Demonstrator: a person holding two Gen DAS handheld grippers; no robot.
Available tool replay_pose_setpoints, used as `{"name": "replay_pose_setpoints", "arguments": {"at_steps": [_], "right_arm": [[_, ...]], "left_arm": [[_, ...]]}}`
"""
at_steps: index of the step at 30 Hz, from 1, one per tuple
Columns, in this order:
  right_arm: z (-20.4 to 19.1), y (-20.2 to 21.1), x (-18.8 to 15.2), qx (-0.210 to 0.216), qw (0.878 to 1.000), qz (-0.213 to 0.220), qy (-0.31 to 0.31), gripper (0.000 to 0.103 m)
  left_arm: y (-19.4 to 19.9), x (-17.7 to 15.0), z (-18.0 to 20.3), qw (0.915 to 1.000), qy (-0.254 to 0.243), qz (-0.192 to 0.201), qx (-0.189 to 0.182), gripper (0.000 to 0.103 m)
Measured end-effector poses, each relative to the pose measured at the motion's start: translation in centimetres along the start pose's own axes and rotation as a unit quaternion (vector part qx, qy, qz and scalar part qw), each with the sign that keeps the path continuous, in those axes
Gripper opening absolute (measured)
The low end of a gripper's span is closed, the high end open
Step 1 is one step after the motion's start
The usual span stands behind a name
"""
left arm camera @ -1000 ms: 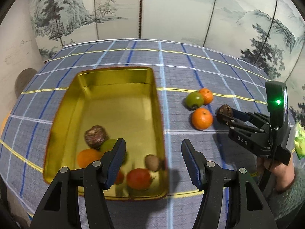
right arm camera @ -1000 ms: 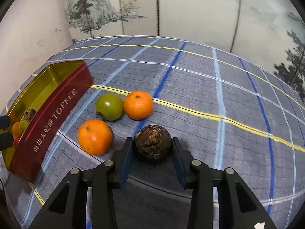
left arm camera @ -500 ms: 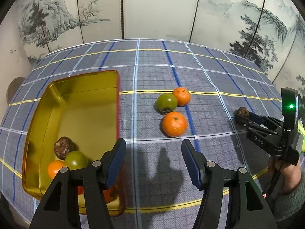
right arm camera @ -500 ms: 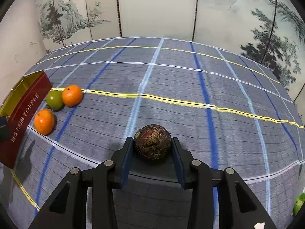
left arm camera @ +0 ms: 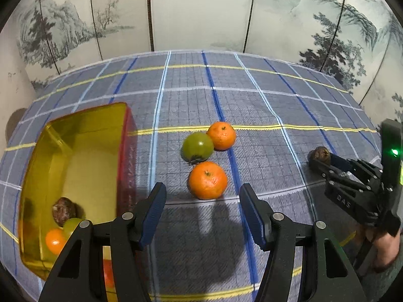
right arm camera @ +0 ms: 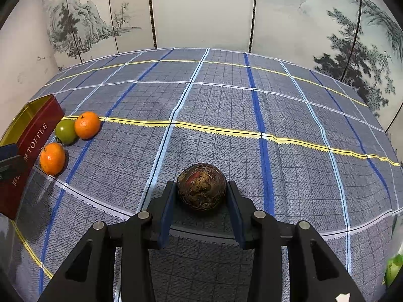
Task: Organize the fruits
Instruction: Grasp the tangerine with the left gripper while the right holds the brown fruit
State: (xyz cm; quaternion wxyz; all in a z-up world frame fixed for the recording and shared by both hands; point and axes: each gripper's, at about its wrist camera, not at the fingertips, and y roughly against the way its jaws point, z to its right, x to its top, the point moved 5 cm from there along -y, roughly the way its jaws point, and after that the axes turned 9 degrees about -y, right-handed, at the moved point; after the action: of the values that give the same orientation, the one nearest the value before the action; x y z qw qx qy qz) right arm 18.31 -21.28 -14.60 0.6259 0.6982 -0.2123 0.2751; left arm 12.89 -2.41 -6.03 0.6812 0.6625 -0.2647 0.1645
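My left gripper (left arm camera: 202, 209) is open and empty, just in front of the near orange (left arm camera: 207, 180). Behind that orange a green fruit (left arm camera: 197, 147) touches a second orange (left arm camera: 221, 136). The gold tin (left arm camera: 83, 163) at the left holds a brown fruit (left arm camera: 63, 211), a green one and an orange; my left finger hides more. My right gripper (right arm camera: 201, 196) is shut on a dark brown mottled fruit (right arm camera: 201, 186), low over the cloth and well to the right of the cluster. From there I see the oranges (right arm camera: 87, 125), the green fruit (right arm camera: 65, 132) and the red tin wall (right arm camera: 35, 136) at the far left.
A blue checked cloth (right arm camera: 252, 105) covers the table, and a painted folding screen (left arm camera: 201, 12) stands behind it. A green packet (right arm camera: 393, 269) lies at the lower right edge. A hand (left arm camera: 385, 249) holds the right gripper at the right of the left wrist view.
My left gripper moved right, from above the tin to in front of the near orange. My right gripper carried the dark fruit rightward away from the cluster, then stayed put.
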Motion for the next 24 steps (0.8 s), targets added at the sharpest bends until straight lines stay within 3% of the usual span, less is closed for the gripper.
{"name": "replay_pose_setpoints", "arguments": {"at_steps": [10, 14, 18, 24], "right_arm": [[0.0, 0.0, 0.0, 0.007, 1.000, -0.001, -0.005, 0.038], [0.0, 0.0, 0.0, 0.008, 1.000, -0.001, -0.006, 0.038], [0.0, 0.0, 0.0, 0.008, 1.000, -0.001, -0.006, 0.038], [0.0, 0.0, 0.0, 0.008, 1.000, -0.001, -0.005, 0.038]], "left_arm": [[-3.6, 0.7, 0.0, 0.9990, 0.031, -0.033, -0.006, 0.058], [-4.7, 0.6, -0.2, 0.9980, 0.040, -0.048, -0.008, 0.049], [-5.0, 0.6, -0.2, 0.9978, 0.041, -0.049, -0.019, 0.042], [-4.7, 0.4, 0.0, 0.9982, 0.034, -0.045, -0.018, 0.041]]}}
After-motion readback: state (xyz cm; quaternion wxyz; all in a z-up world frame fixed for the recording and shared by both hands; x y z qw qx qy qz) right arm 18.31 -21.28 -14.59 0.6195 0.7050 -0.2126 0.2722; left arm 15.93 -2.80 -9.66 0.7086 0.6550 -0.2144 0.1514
